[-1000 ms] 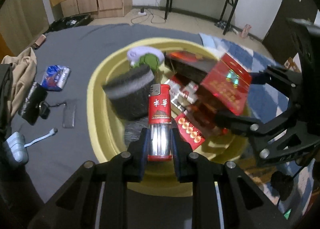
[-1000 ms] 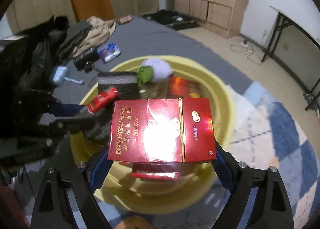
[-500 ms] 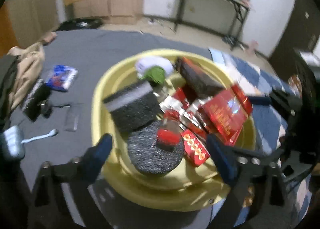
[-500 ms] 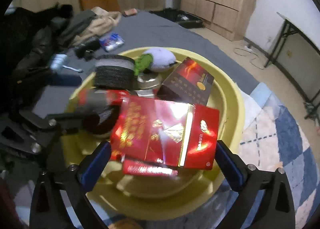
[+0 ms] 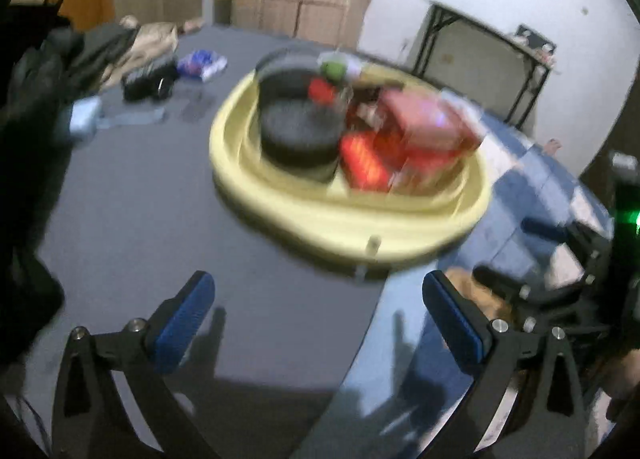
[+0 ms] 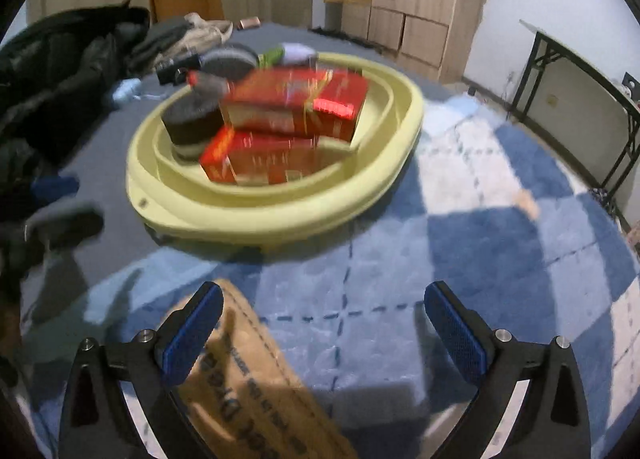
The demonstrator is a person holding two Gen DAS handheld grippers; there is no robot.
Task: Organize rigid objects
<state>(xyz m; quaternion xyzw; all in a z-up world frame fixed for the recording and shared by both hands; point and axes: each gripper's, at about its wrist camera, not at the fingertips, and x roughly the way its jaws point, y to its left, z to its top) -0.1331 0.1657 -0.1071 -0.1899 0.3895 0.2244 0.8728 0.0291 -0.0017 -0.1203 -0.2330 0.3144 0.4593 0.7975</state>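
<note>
Both grippers, left [image 5: 318,319] and right [image 6: 322,329], just released their items into the basin [image 6: 408,115].

Glossy red boxes [image 6: 296,99] sit in a smooth plastic basin [image 6: 400,131] (pale yellow).

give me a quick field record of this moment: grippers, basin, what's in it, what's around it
left gripper: open, nothing between the fingers; jaws have just been opening
right gripper: open, empty, over the blue checked rug
basin: yellow, sits partly on the grey mat and partly on the rug
in basin: large red carton lying on a smaller red box; dark round containers beside them
outside basin: brown paper bag near the right gripper; dark clothing piled at the far left
image quality: motion blurred
</note>
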